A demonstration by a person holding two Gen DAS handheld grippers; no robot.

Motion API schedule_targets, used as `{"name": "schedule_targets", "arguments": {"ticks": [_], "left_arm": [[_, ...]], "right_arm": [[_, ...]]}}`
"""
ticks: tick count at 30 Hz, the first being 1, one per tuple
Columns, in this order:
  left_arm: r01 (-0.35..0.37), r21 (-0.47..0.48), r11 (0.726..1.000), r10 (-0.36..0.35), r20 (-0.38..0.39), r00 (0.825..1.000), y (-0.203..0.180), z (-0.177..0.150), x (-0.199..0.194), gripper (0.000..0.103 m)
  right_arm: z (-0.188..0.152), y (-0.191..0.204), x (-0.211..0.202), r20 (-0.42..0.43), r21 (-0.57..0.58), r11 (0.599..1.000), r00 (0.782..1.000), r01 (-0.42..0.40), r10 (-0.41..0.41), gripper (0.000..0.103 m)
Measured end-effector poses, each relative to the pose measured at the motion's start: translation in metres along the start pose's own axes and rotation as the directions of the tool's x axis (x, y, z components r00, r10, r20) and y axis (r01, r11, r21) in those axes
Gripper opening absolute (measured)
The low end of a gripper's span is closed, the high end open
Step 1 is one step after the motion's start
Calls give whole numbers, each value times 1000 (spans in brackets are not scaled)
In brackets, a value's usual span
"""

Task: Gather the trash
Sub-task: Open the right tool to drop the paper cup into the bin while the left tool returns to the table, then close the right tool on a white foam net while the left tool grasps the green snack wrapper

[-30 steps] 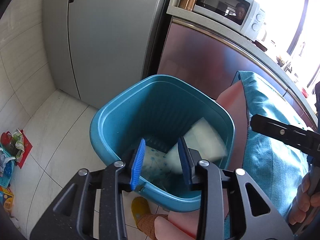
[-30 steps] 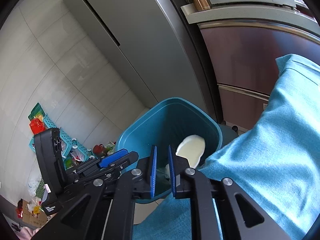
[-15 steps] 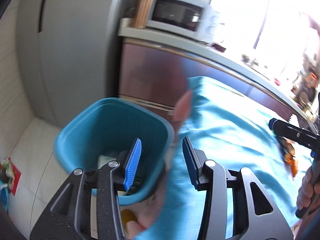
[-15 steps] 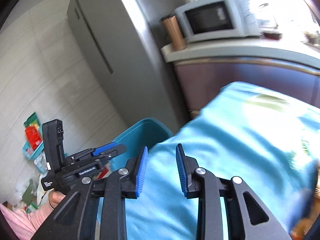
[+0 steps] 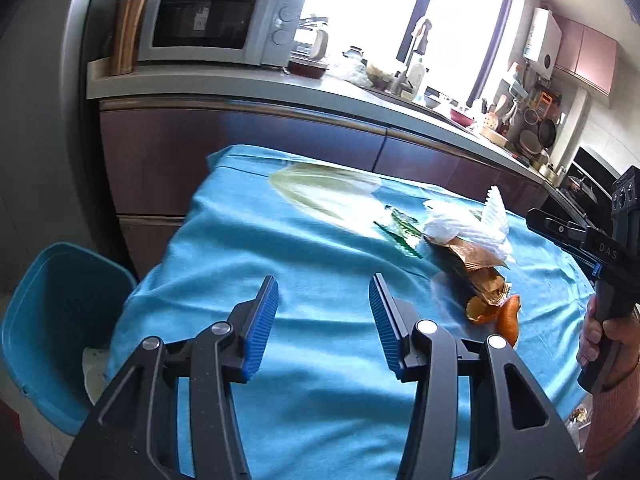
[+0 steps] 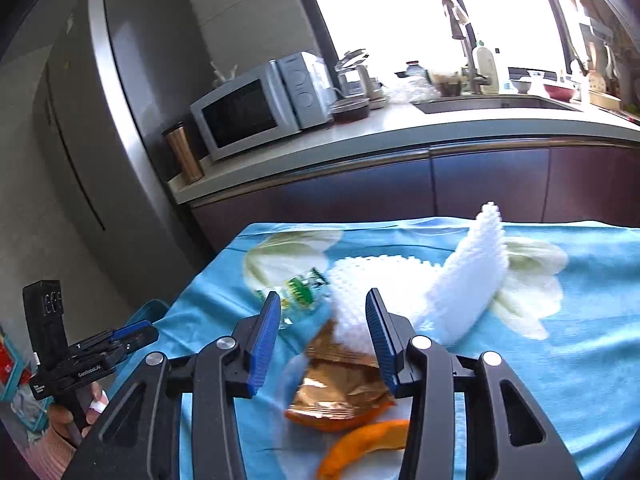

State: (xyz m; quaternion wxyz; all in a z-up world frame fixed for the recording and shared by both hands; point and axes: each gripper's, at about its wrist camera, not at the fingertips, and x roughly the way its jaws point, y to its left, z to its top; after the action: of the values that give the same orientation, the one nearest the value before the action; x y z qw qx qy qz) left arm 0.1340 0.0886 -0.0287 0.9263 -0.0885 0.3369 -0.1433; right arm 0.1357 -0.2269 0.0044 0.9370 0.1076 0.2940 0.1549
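Trash lies on a table with a blue cloth: a brown foil wrapper, white foam netting, orange peel and a clear green-printed wrapper. A teal bin stands on the floor at the table's left end, with white trash inside. My left gripper is open and empty over bare cloth. My right gripper is open and empty just above the brown wrapper and netting.
A kitchen counter with a microwave and sink clutter runs behind the table. A grey fridge stands at the left. Crates of items sit on the floor beyond the bin.
Both grippers have swung up and right, from over the bin to over the table. The right gripper has opened wide and reached the trash pile.
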Motion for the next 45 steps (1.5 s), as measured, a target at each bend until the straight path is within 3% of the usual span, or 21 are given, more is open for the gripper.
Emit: {"name": "schedule_targets", "arguments": {"ticks": [2, 7, 13, 19, 24, 26, 28, 30, 36, 45], "left_arm": [[21, 15, 1000, -21, -23, 1000, -16, 5, 15, 47], [63, 12, 998, -62, -93, 994, -41, 18, 59, 50], [91, -31, 995, -94, -157, 983, -49, 31, 95, 54], [126, -81, 989, -140, -202, 969, -55, 39, 122, 54], [145, -121, 982, -170, -237, 956, -59, 43, 146, 50], [153, -135, 979, -183, -251, 951, -58, 44, 155, 31], [159, -150, 976, -194, -267, 944, -59, 43, 163, 21], [161, -155, 975, -199, -268, 943, -59, 41, 166, 18], [148, -123, 981, -175, -245, 954, -63, 40, 158, 9], [130, -85, 988, -144, -195, 970, -62, 35, 125, 8]], "right_arm": [[3, -20, 1, 7, 17, 999, 999, 43, -43, 46], [9, -45, 19, -6, 51, 991, 993, 121, -121, 60], [8, -60, 45, -40, 86, 985, 988, 151, -148, 62], [6, -73, 50, -42, 140, 981, 991, 131, -127, 62], [5, -79, 48, -44, 158, 982, 994, 104, -98, 36], [5, -81, 45, -41, 165, 981, 995, 99, -93, 31], [4, -84, 43, -38, 175, 980, 996, 90, -85, 27], [2, -87, 42, -40, 181, 979, 996, 88, -82, 16], [-3, -90, 36, -25, 185, 979, 997, 82, -79, 10], [-3, -78, 10, 55, 144, 988, 996, 56, -64, 10]]}}
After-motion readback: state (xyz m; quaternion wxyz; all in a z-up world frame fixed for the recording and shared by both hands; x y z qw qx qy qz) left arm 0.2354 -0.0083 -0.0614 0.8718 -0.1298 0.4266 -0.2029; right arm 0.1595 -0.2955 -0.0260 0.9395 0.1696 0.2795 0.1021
